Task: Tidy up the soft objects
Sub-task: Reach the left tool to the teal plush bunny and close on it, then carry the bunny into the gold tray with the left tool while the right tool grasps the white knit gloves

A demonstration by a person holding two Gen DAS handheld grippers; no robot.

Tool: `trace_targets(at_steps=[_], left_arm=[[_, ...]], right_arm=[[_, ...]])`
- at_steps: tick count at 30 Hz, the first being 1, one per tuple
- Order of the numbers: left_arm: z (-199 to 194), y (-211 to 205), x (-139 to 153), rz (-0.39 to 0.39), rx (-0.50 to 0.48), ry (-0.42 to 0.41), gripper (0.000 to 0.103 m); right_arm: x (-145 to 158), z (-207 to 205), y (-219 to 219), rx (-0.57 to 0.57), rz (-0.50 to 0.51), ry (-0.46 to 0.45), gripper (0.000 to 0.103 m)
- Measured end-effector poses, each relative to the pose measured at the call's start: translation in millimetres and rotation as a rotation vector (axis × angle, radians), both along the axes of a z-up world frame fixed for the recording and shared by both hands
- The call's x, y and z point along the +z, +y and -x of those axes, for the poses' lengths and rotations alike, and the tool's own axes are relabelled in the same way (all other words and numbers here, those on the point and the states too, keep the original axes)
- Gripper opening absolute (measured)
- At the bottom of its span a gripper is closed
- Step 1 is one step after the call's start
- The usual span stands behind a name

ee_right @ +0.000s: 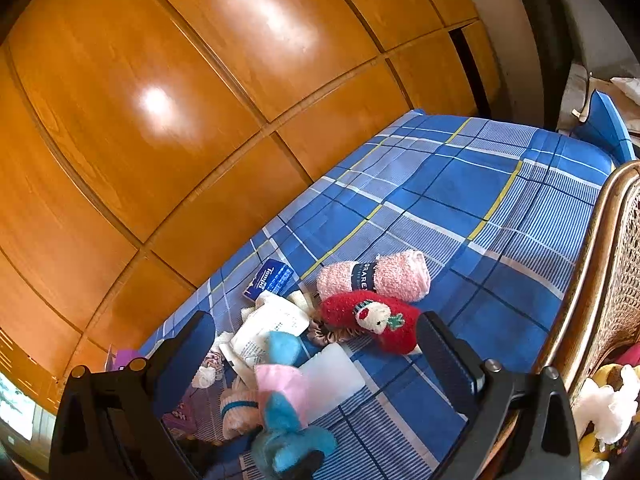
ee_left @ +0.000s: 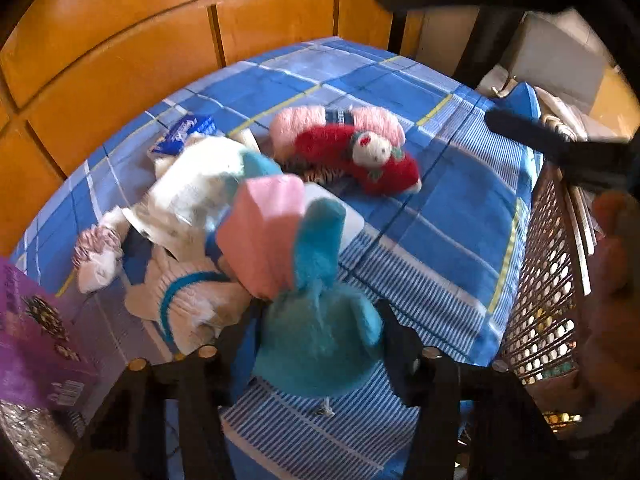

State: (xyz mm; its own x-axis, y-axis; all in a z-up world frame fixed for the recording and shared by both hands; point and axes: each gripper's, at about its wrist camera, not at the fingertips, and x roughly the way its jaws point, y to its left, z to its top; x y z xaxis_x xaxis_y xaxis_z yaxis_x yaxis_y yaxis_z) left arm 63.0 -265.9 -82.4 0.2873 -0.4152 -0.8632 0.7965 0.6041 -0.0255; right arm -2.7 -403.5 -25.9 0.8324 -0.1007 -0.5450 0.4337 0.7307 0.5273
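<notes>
In the left wrist view my left gripper point(ee_left: 318, 340) is shut on a blue plush toy point(ee_left: 320, 320) with a pink ear, just above the blue checked bedspread point(ee_left: 440, 208). The same toy point(ee_right: 288, 440) shows at the bottom of the right wrist view. Beyond it lie a pink rolled towel point(ee_left: 340, 120), a red fluffy sock with a white animal face point(ee_left: 360, 160), a white printed cloth point(ee_left: 192, 192) and a white knit sock with a teal stripe point(ee_left: 188, 300). My right gripper point(ee_right: 314, 320) stands open over the pile with nothing between its fingers.
A wicker basket point(ee_right: 608, 280) stands at the bed's right edge with plush toys point(ee_right: 604, 404) inside. A purple box point(ee_left: 32, 328) sits at the left, a blue tissue pack point(ee_right: 270, 280) behind the pile. Wooden wardrobe doors point(ee_right: 200, 120) run along the far side.
</notes>
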Motion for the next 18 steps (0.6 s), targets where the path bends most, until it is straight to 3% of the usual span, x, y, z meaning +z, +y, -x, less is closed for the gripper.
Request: trace_targets(at_steps=[3,7,14,18], left_arm=[[1,13,5,0.060,0.021,0.004,0.043],[-2,36,26,0.152,0.043,0.035,0.043],[-48,76,93,0.325,0.180,0.047,0.043],[-85,95,128,0.366,0.282,-0.017,0.044]], right_arm=[[0,0,0,-0.002,0.001,0.004,0.102],[0,0,0,-0.003,0.002,0.008,0.102],[0,-6,4,0.014,0.031,0.061,0.102],[-2,-14,11,0.055,0.063,0.115,0.101]])
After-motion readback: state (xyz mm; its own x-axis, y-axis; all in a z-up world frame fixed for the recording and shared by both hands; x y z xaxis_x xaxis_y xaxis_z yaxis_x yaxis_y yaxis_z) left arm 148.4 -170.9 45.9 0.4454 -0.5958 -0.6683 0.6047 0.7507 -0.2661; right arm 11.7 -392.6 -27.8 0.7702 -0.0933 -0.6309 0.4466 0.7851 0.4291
